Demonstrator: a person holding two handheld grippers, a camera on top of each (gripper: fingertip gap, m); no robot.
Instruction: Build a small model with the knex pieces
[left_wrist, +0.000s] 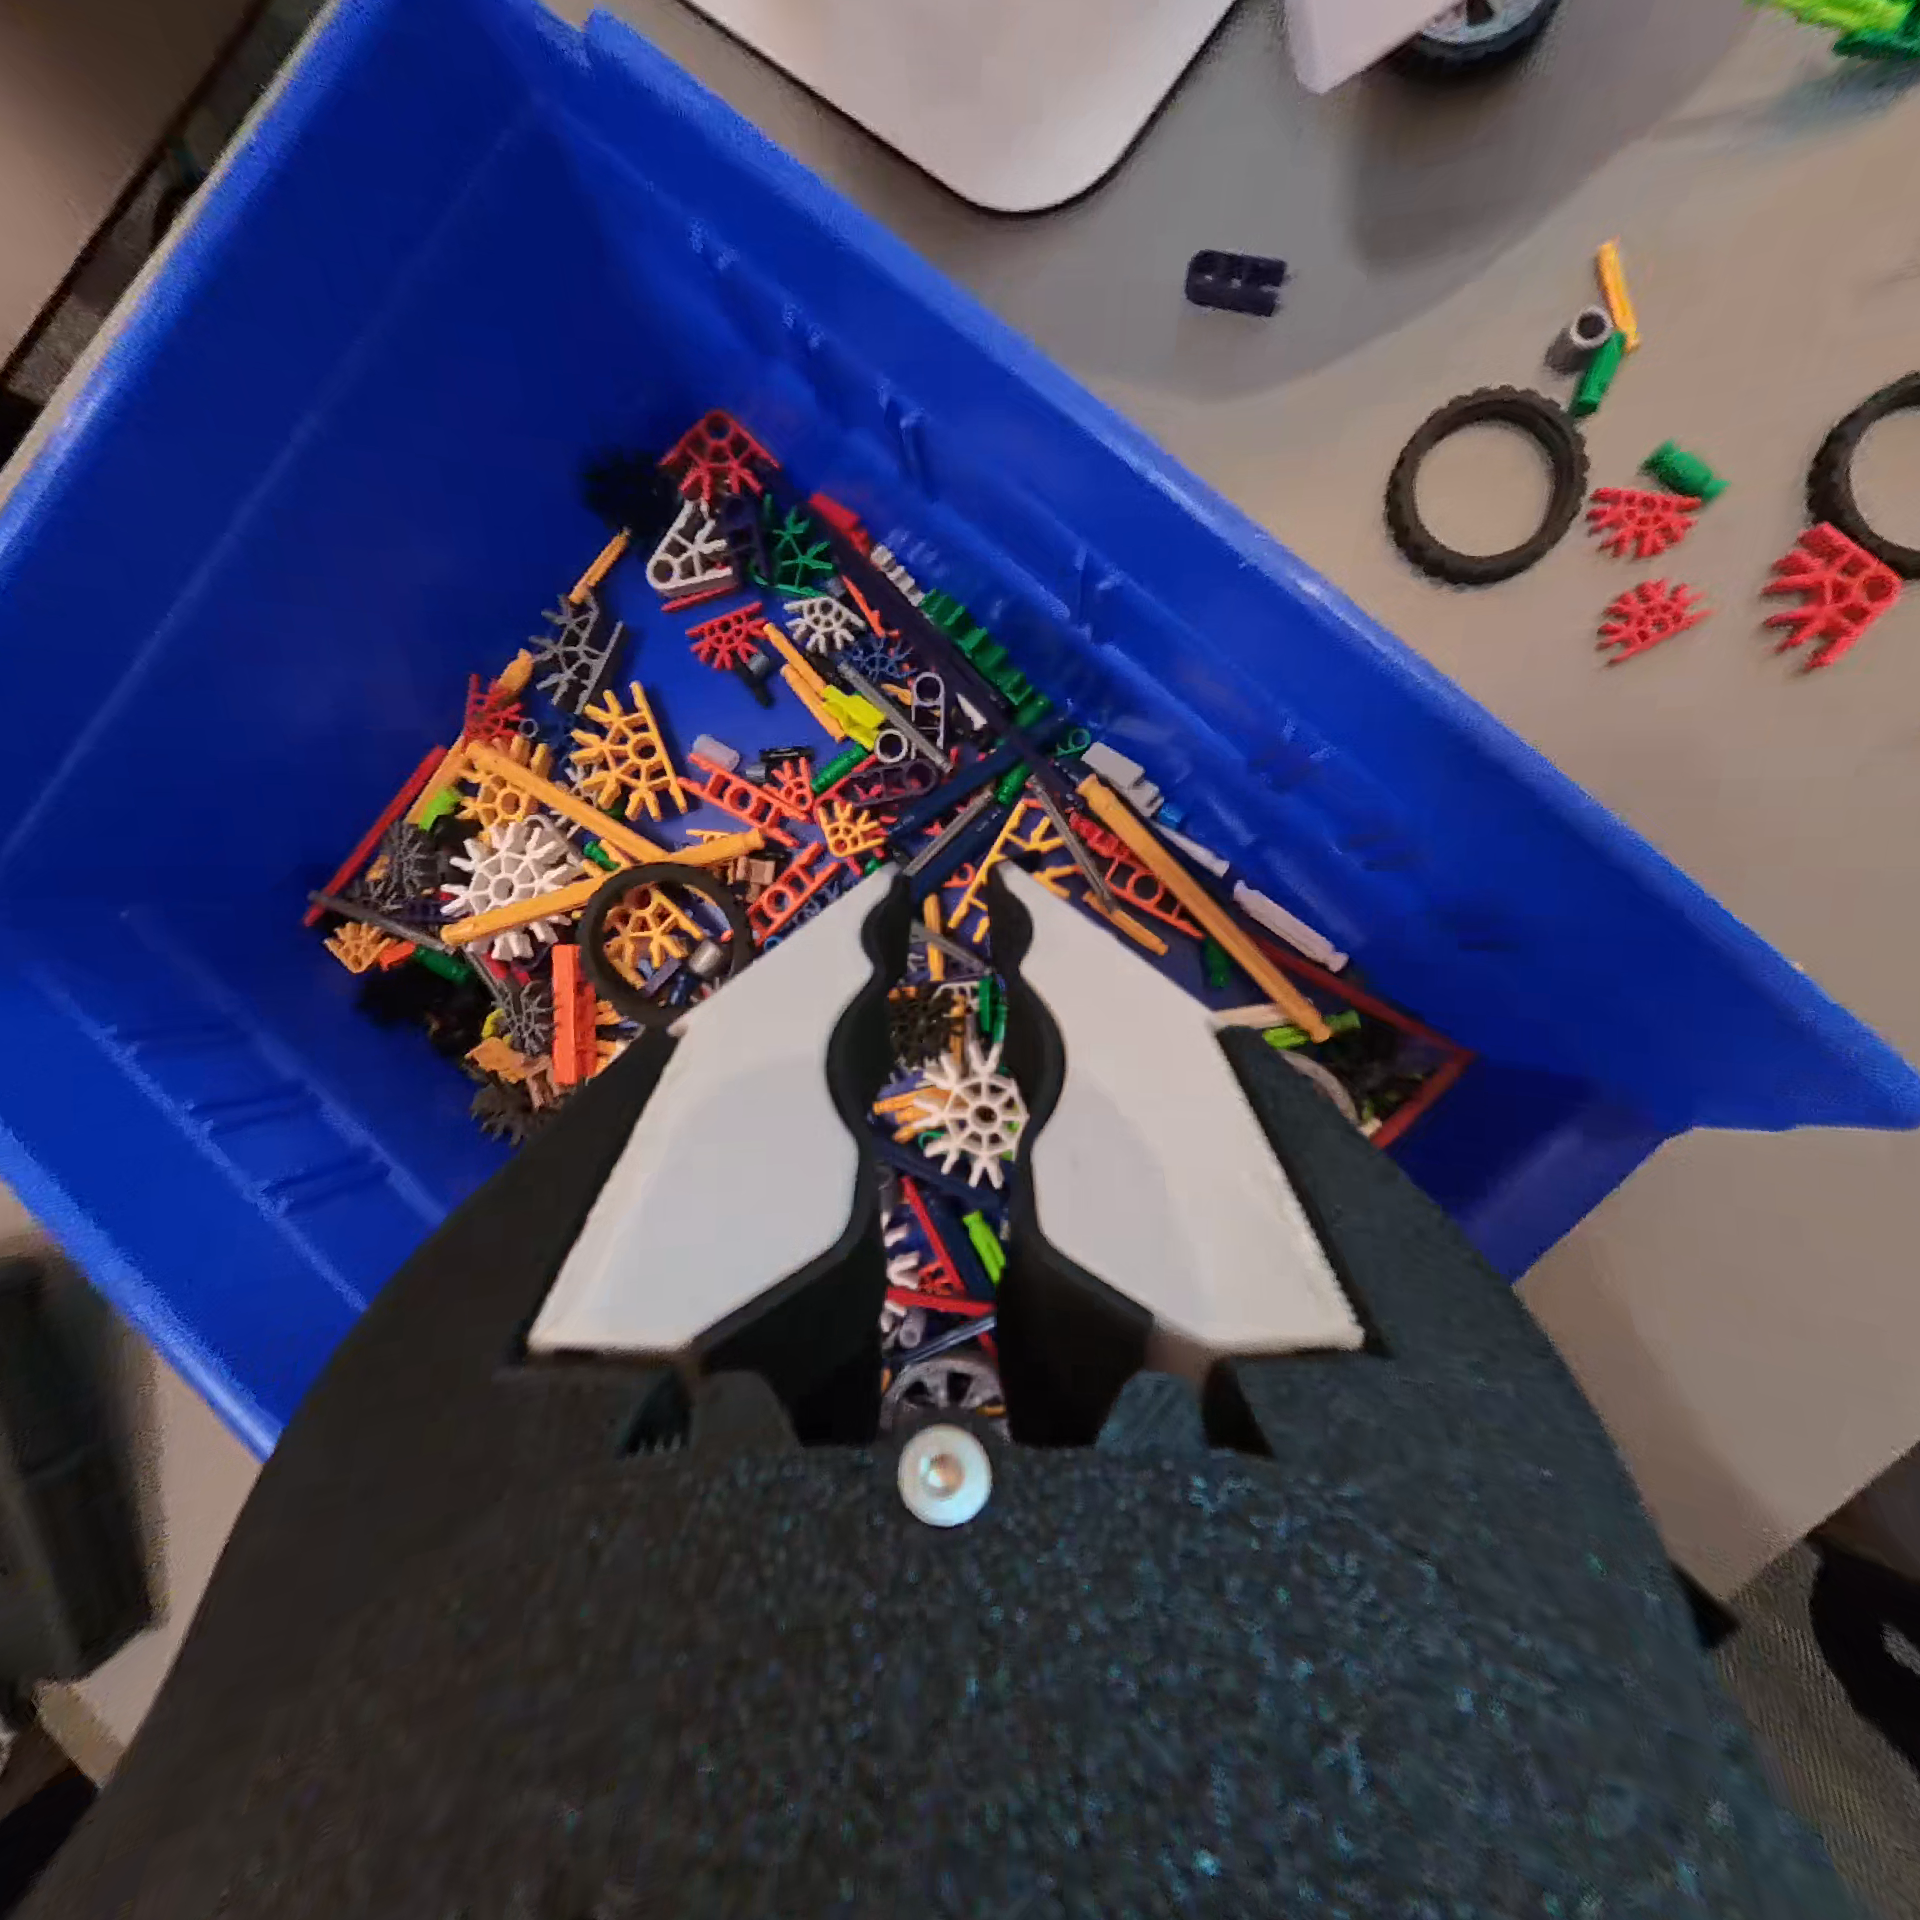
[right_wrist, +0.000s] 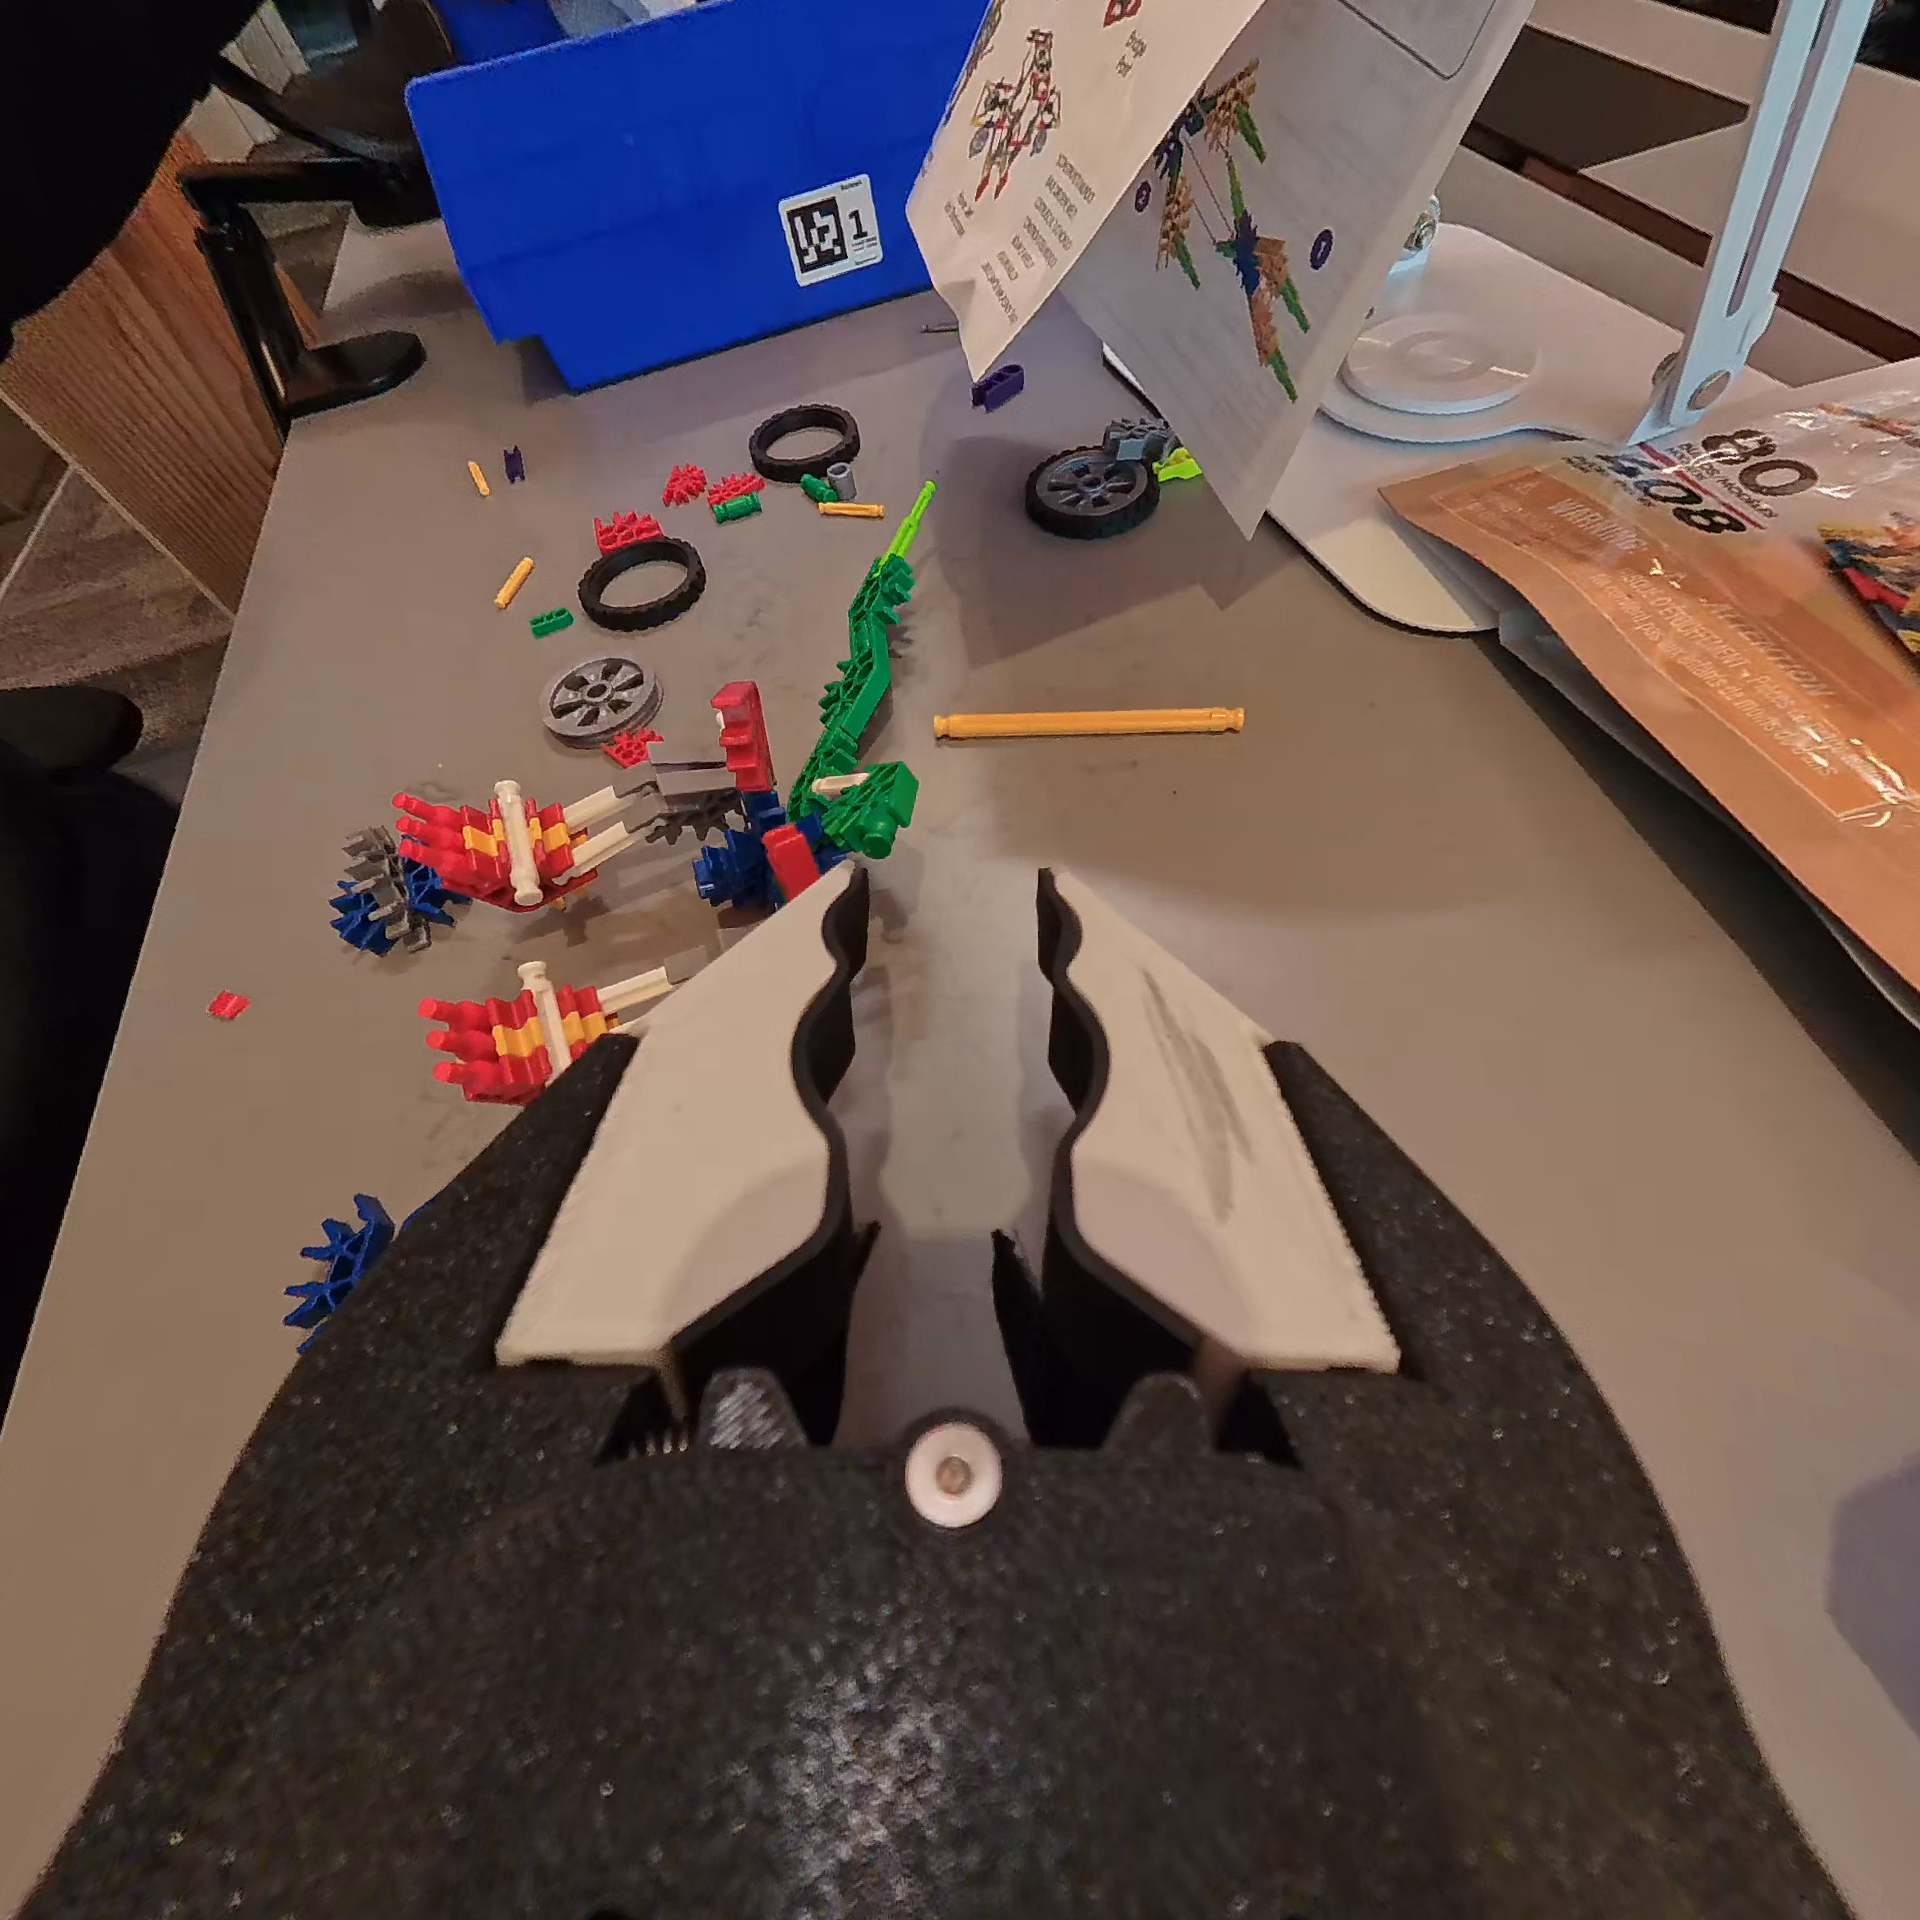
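My left gripper (left_wrist: 943, 888) hangs over a blue bin (left_wrist: 343, 436) full of small plastic building pieces. Its jaws stand a narrow gap apart with nothing between them. A white snowflake connector (left_wrist: 975, 1112) and a dark blue rod (left_wrist: 940, 831) lie below the fingers. My right gripper (right_wrist: 951, 883) is open and empty, low over the grey table (right_wrist: 1299, 1039). Its left fingertip (right_wrist: 831, 914) is next to a built model of green, blue and red pieces (right_wrist: 831, 800). A long yellow rod (right_wrist: 1086, 723) lies beyond the fingers.
Loose tyres (right_wrist: 641, 584), a grey wheel (right_wrist: 601, 699), red connectors and two red-and-yellow assemblies (right_wrist: 509, 1029) lie at the left of the table. An instruction sheet (right_wrist: 1174, 187) hangs at the back, with a white stand base (right_wrist: 1434, 364) and a brown packet (right_wrist: 1714, 582) at right. Across from one pair of fingers to the other is roughly 40 cm.
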